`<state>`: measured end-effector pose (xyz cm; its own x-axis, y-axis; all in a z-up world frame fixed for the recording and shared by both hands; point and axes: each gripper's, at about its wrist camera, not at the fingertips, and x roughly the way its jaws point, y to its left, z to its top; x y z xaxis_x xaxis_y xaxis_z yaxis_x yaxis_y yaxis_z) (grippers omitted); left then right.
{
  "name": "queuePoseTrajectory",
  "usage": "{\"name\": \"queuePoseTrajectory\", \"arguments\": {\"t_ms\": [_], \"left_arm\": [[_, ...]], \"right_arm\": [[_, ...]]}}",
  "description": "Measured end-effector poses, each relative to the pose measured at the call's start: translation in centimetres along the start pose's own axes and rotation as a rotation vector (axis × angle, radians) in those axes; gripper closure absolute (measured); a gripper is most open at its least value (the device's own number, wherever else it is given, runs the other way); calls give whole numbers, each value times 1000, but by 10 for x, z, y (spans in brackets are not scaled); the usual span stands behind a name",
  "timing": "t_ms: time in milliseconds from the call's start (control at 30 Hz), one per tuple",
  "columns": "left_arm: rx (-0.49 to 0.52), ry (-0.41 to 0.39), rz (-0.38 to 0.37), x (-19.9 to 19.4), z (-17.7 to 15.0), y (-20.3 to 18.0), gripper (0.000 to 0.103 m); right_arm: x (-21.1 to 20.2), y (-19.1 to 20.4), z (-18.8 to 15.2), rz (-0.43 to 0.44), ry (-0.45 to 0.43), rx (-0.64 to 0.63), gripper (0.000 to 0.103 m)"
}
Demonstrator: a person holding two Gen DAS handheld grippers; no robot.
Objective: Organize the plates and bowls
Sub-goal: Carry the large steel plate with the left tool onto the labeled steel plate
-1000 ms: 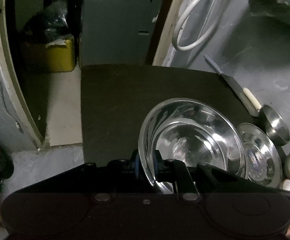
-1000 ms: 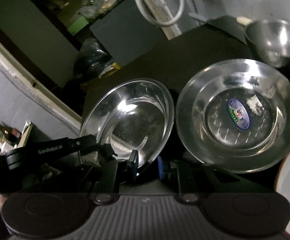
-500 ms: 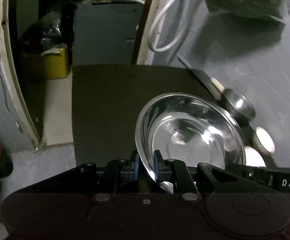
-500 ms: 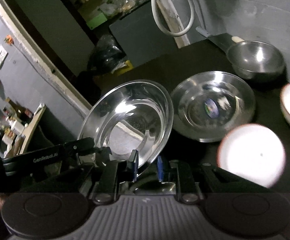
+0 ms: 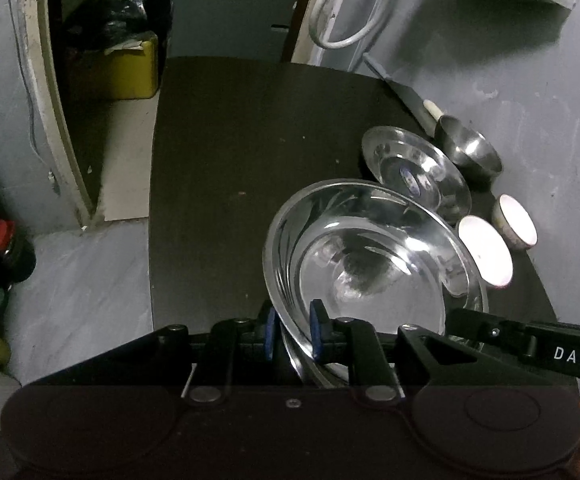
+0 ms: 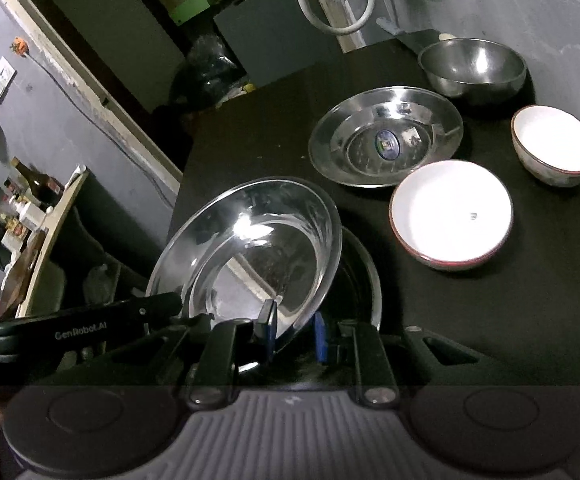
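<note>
Writing first: the arm of the other tool crossing the lower right of the left wrist view reads "DAS"; the one crossing the lower left of the right wrist view reads "GenRobot.AI". A blue oval sticker (image 6: pixel 386 145) sits in the middle of the steel plate (image 6: pixel 386 136) ahead of the right tongs; its text is too small to read.

Left tongs (image 5: pixel 292 332): clenched on the rim of a steel bowl (image 5: pixel 370 264), blue pads (image 5: pixel 317 328) either side of the rim; bowl is tilted, held off the tabletop (image 5: pixel 230 160). Right tongs (image 6: pixel 294 334): grasping the rim of a tilted shiny steel dish (image 6: pixel 250 248), w/ a darker steel rim (image 6: pixel 364 276) just behind and to the right of it; can't tell if those two touch.

Beyond the right tongs, on the black tabletop: stickered plate, w/ a deep steel bowl (image 6: pixel 472 66) past it near the wall. Right of the plate, a white bowl w/ red rim (image 6: pixel 452 214), just beside the plate; a second white bowl (image 6: pixel 554 144) farther right, apart. A white hose loop (image 6: pixel 330 4) hangs on the wall at the back. Left of the tabletop: a shelf w/ bottles (image 6: pixel 34 188).
</note>
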<state>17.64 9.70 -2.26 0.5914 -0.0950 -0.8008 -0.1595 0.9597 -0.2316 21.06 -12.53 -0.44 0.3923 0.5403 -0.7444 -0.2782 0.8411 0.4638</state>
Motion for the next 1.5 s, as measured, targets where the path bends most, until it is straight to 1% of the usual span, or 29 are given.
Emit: {"name": "queuePoseTrajectory", "arguments": {"t_ms": [333,567,833,1067,1367,1500], "left_arm": [[51,34,34,1,-4,-19,83],[69,60,56,8,-7,-26,82],[70,60,63,10,-9,-27,81],[59,83,66,15,-16,-27,80],[47,91,67,16,-20,-27,79],[43,92,69,16,-21,-28,78]], "right_arm": [[-11,-3,-7,-20,13,6,81],[-9,-5,-11,-39,32,23,81],[-6,-6,-13,-39,45,36,80],[-6,-5,-14,-45,46,33,80],[-9,-5,-15,-66,37,18,68],[-10,-7,-16,-78,38,19,67]]}}
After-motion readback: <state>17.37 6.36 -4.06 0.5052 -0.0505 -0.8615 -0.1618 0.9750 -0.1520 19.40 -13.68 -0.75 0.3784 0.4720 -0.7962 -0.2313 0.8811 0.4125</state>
